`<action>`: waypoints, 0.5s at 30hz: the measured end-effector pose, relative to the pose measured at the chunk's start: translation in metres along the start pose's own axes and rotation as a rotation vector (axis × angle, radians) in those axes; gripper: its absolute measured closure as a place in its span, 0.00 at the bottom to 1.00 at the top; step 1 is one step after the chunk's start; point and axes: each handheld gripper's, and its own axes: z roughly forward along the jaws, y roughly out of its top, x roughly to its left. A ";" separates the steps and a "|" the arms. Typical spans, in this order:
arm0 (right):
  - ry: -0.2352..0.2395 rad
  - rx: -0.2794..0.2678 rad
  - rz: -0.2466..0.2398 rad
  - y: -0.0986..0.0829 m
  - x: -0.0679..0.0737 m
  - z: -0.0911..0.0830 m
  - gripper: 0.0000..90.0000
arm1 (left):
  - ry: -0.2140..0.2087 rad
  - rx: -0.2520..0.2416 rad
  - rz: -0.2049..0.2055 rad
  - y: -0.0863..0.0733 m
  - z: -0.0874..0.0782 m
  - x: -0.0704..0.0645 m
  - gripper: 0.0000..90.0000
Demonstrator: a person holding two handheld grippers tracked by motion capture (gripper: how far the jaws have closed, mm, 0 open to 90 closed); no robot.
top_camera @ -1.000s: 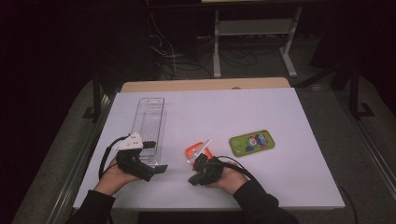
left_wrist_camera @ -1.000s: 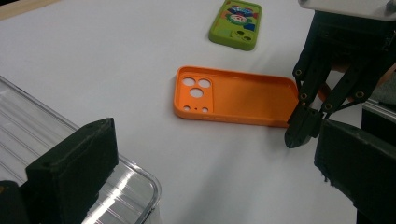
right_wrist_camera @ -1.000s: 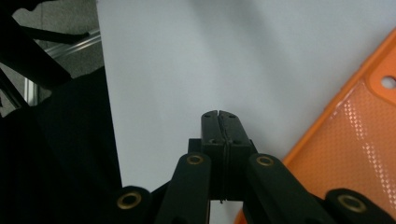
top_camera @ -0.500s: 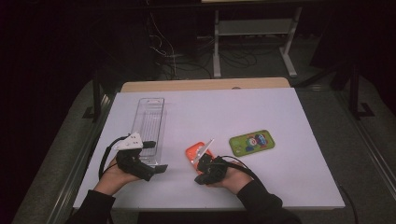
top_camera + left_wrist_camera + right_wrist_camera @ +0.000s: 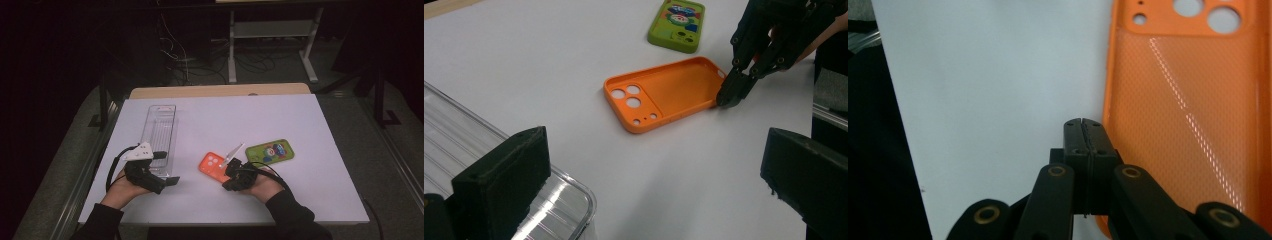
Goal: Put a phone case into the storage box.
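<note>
Shifted since a second ago: the orange phone case [image 5: 214, 165] sits a touch further left and flatter on the white table [image 5: 320, 200], and the right gripper [image 5: 231, 167] has moved with it. Case lies open side up, camera holes pointing away from the person, near the front of the table between the clear plastic tray [image 5: 161, 131] and the green phone case [image 5: 270, 151]. Right jaws are pressed together, tips at the case's near rim at a corner [image 5: 728, 95]; the right gripper view shows them closed just beside the rim, and I cannot tell whether any wall is pinched between them. Risk, as I judge it: a thin, springy wall held only at a corner may slip out or let the case swing when lifted. Left gripper [image 5: 165, 167] rests by the tray's near end, jaws spread wide, holding nothing.
</note>
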 end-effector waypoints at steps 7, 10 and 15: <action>0.013 -0.071 0.015 -0.002 -0.005 -0.013 0.93 | -0.001 -0.001 -0.001 0.000 0.000 0.000 0.00; 0.010 -0.117 0.036 -0.010 -0.011 -0.025 0.82 | 0.000 -0.001 -0.002 0.000 0.000 0.000 0.00; -0.022 -0.183 0.106 -0.027 -0.022 -0.047 0.66 | 0.000 0.007 0.004 -0.001 0.000 0.000 0.00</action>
